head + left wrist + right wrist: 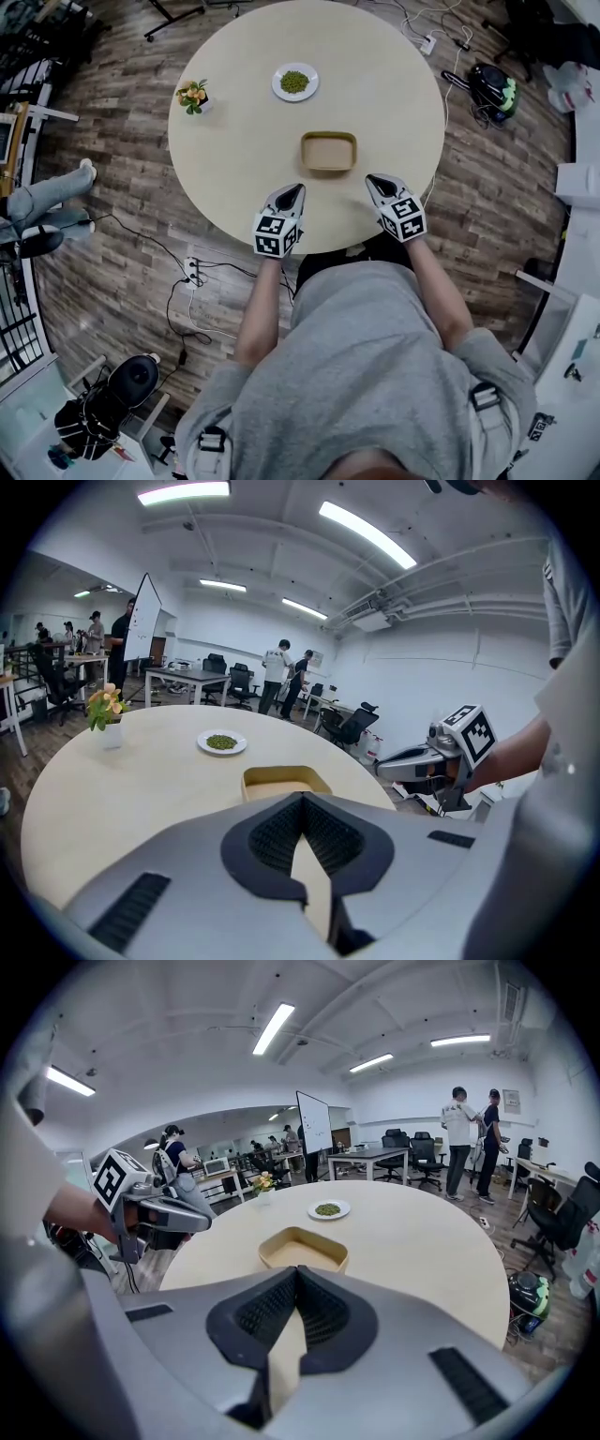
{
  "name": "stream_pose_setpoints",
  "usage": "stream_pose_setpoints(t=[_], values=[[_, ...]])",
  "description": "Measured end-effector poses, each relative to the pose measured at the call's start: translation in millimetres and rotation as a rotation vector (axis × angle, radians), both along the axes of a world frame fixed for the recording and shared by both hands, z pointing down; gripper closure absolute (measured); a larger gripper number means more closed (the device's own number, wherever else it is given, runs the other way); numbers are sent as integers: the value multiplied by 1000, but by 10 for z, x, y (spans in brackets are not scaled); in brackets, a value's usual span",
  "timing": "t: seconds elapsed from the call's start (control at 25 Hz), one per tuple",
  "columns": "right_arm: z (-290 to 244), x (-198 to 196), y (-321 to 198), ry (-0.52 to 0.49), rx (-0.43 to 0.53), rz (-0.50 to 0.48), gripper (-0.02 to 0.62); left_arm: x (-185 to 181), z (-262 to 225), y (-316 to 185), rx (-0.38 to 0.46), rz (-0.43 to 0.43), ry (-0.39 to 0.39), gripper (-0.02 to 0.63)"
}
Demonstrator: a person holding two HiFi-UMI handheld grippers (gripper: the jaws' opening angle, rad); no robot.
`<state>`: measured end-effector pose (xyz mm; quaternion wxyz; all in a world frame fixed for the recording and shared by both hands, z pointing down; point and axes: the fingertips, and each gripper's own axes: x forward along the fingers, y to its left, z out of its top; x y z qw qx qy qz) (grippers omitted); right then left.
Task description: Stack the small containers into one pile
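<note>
A tan rectangular container (pixel 328 151) sits open side up on the round beige table (pixel 234 159), near its front edge. Whether others are nested inside it does not show. The same container (pixel 281 781) lies just beyond my left jaws, and the container (pixel 302 1248) also lies ahead of my right jaws. My left gripper (pixel 292 192) hovers at the container's front left, shut with nothing in it. My right gripper (pixel 377 181) hovers at its front right, also shut and empty. Both are apart from the container.
A white plate of green bits (pixel 294 82) sits further back on the table. A small vase of flowers (pixel 193 96) stands at the left. Cables and a power strip (pixel 191 270) lie on the wooden floor. People stand by desks in the background (pixel 277 672).
</note>
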<state>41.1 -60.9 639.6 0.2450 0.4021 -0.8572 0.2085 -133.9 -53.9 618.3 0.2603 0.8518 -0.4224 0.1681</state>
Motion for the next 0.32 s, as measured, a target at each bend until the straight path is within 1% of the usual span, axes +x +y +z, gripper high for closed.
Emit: stream_pose_setpoints(t=[0.32], values=[[-35, 176, 81, -11, -6, -56, 591, 155, -107, 177, -11, -53, -28, 589]])
